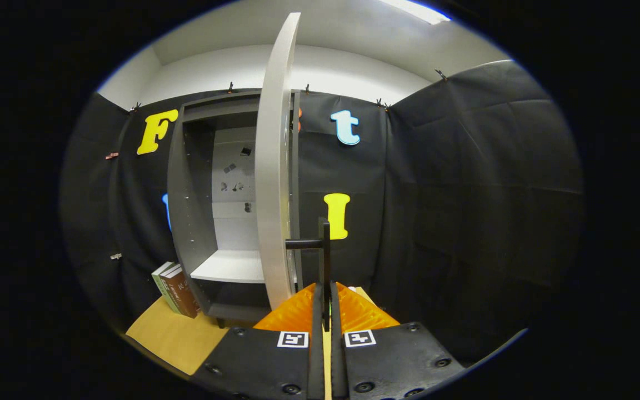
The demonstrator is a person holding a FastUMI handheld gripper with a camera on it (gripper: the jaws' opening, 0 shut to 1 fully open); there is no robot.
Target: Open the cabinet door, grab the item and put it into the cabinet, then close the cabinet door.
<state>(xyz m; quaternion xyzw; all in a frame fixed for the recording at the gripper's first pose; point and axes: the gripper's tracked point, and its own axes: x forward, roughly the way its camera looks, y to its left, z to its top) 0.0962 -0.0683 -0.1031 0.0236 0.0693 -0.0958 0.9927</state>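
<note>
A grey cabinet (189, 211) stands against the booth's back wall, its interior and a white shelf (230, 266) showing. Its white door (273, 166) is swung out towards me and I see it nearly edge on. A black bar handle (324, 255) sticks out from the door on a short stem. My gripper (325, 303) is shut on the lower part of that handle, with the orange fingers (292, 316) pressed against it from both sides. Two books (175, 289) stand upright on the tan tabletop (170, 336), leaning against the cabinet's left side.
Black cloth walls close the booth on the left, back and right. The tan tabletop reaches out in front of the cabinet and the books. To the right of the door lies dark open room.
</note>
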